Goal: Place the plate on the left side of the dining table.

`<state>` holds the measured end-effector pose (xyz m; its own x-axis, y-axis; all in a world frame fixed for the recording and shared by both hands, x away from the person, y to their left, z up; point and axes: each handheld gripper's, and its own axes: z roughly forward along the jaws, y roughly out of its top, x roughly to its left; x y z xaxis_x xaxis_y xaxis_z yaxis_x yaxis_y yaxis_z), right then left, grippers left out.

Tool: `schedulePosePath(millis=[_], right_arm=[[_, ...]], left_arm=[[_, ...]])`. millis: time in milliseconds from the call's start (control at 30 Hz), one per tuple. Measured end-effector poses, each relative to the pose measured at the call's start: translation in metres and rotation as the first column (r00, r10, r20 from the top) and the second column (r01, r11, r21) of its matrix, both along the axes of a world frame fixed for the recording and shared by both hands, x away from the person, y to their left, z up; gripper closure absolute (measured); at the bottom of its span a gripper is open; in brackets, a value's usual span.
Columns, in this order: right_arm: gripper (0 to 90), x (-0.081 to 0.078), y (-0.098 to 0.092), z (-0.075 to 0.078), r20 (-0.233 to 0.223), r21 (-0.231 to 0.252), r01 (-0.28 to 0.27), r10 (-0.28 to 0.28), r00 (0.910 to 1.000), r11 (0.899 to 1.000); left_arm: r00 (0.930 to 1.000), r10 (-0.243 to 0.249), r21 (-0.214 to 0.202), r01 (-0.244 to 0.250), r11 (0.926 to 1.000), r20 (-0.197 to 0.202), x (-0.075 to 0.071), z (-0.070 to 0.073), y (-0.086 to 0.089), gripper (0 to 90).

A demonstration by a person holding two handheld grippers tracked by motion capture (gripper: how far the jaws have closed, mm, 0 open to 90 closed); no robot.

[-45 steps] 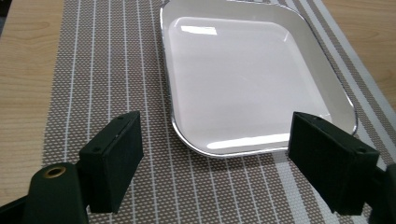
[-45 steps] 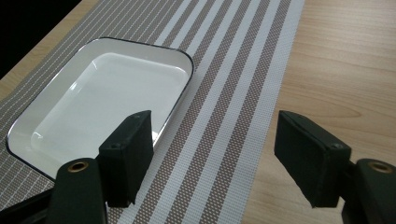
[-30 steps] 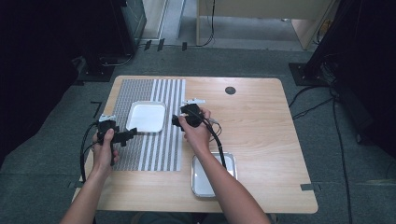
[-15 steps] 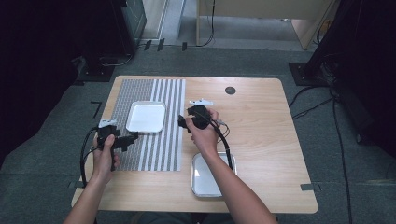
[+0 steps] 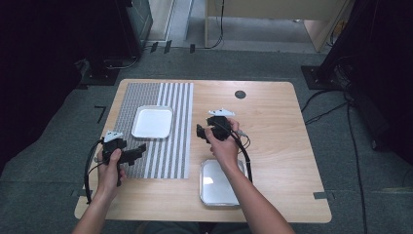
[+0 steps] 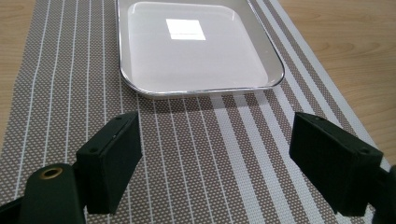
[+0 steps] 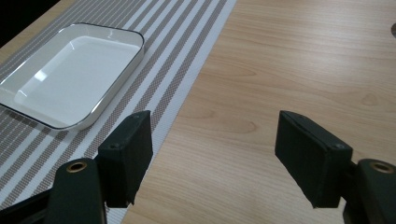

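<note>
Left hand-held gripper (image 5: pixel 138 150) hovers at lower left over the striped grey woven mat (image 5: pixel 168 161), jaws spread and empty; the right hand-held gripper (image 5: pixel 200 133), mid-frame above the pale wooden surface (image 5: pixel 277 126), likewise. White square tray (image 5: pixel 152 122) sits on the mat ahead; approaching its rim low and level seems wise.

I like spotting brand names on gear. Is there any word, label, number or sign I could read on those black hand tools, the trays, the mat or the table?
None can be read.
White tray: blank, just a light glare.
Metal tray: blank.
Striped mat: stripes, no lettering.
Left gripper and right gripper: plain black, no markings.
Table: bare wood grain.
</note>
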<state>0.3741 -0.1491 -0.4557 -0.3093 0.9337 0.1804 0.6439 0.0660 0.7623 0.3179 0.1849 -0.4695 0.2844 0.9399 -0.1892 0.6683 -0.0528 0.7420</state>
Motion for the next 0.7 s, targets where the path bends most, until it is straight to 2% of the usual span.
schedulePosePath(millis=[300,700], right_arm=[[27.8,-0.014,-0.022,-0.007,-0.003,-0.010,0.012,-0.012,0.9999,1.000],[27.9,-0.033,-0.053,-0.012,0.005,0.001,0.050,-0.050,0.9987,0.999]], left_arm=[[0.9999,-0.008,0.011,0.008,0.9999,0.014,-0.015,-0.002,-0.011,16.9],[0.9995,0.008,0.000,-0.008,1.0000,0.029,-0.037,-0.010,-0.020,17.0]])
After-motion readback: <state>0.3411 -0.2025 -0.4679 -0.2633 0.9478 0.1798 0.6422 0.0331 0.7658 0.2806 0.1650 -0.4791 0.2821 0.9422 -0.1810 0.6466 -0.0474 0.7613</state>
